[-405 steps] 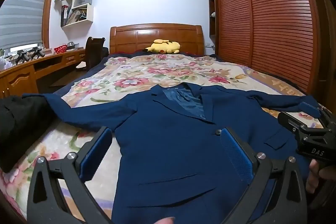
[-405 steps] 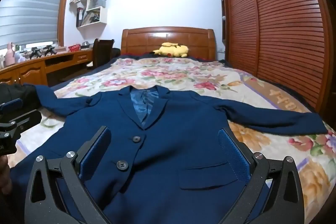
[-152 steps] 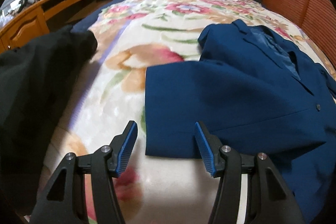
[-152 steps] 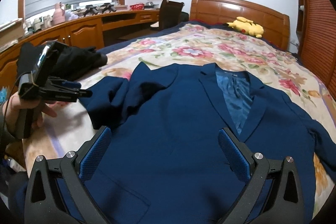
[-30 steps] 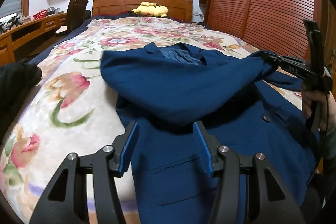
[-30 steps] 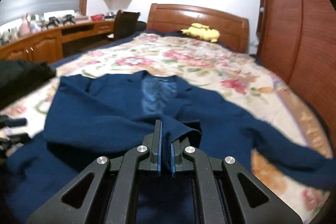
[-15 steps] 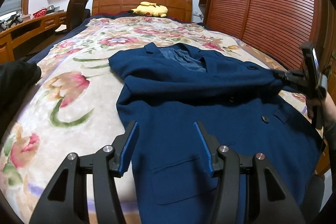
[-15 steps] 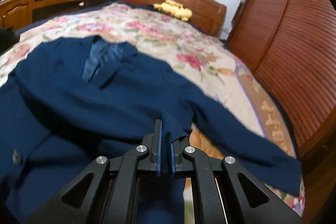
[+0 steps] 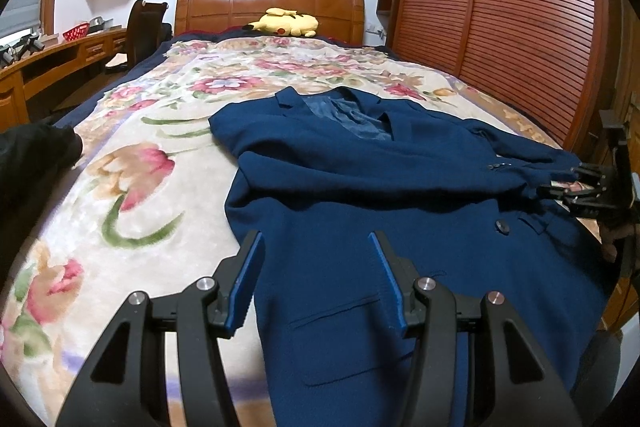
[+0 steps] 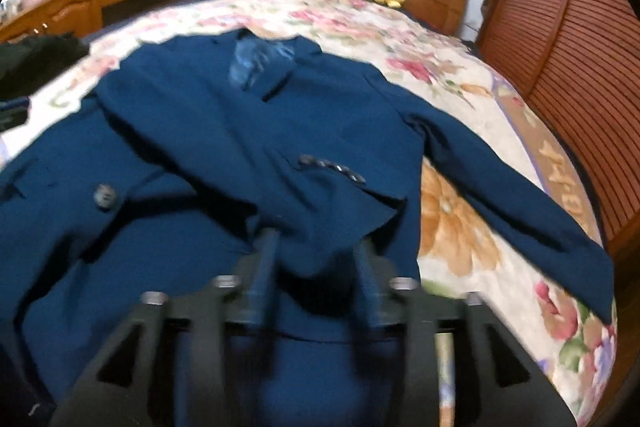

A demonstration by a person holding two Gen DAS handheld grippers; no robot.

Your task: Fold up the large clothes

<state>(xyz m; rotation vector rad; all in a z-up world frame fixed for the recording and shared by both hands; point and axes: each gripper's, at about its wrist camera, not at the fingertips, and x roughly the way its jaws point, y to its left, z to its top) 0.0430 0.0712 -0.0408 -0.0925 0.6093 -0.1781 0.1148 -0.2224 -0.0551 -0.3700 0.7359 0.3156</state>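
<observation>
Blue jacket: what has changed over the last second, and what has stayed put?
The right gripper carried the sleeve cuff across the blue jacket and laid it down; its jaws are opening, cuff fabric loose between them. The left gripper, open, and the other sleeve have not moved.

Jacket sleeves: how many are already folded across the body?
1. One sleeve, with cuff buttons, lies across the jacket front. The other sleeve lies spread out on the bedspread toward the wardrobe side.

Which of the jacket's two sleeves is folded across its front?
The sleeve with the row of cuff buttons, ending at the right gripper, whose jaws are opening. The other sleeve lies stretched out on the bedspread.
</observation>
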